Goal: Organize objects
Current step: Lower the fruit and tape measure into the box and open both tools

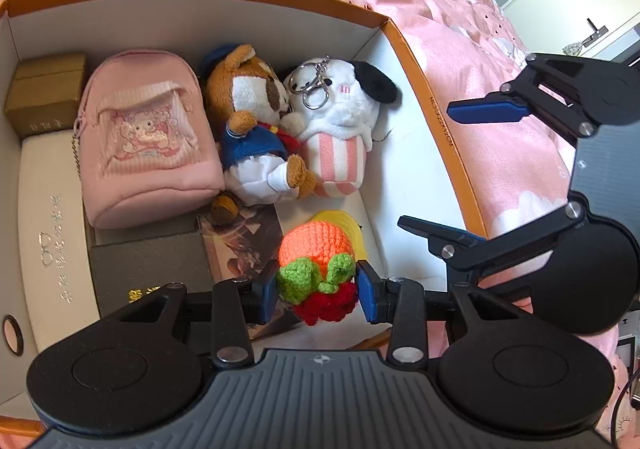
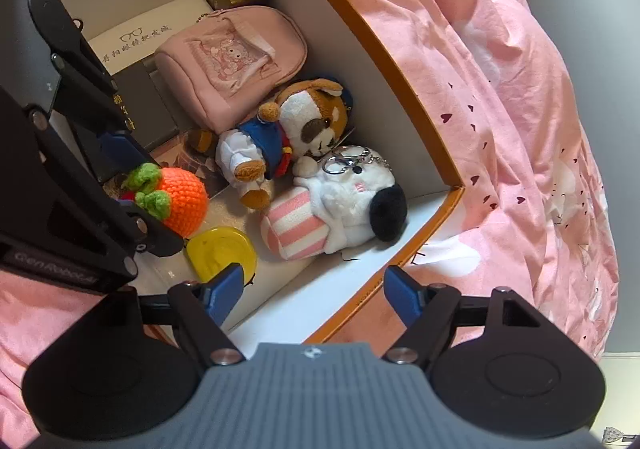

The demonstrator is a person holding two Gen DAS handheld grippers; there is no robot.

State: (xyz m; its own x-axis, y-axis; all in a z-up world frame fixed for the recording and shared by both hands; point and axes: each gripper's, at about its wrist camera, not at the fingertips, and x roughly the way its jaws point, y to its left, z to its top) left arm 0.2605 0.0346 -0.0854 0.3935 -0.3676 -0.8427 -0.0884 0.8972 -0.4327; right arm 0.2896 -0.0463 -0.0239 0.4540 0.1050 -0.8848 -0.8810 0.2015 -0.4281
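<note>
The left gripper (image 1: 318,291) is sitting nearest the lens, its two blue pads closing on one crocheted fruit (image 1: 316,263), orange with green leaves and a red tip, which is hanging between the fingers just above the floor of one orange-rimmed box (image 1: 436,117). At twelve o'clock from the fruit two plush toys are lying side by side: a brown dog (image 1: 256,125) and a white dog (image 1: 340,121) with a key ring. At ten o'clock one pink pouch (image 1: 148,137) is resting, with one gold carton (image 1: 46,93) beyond it. One yellow disc (image 2: 222,251) is lying under the fruit; the right wrist view is showing it whole, while the left wrist view is showing only its edge. The right gripper (image 2: 316,295) is hovering over the box corner at three o'clock, jaws spread wide and holding nothing. One pink quilt (image 2: 500,89) is lying around the box.
</note>
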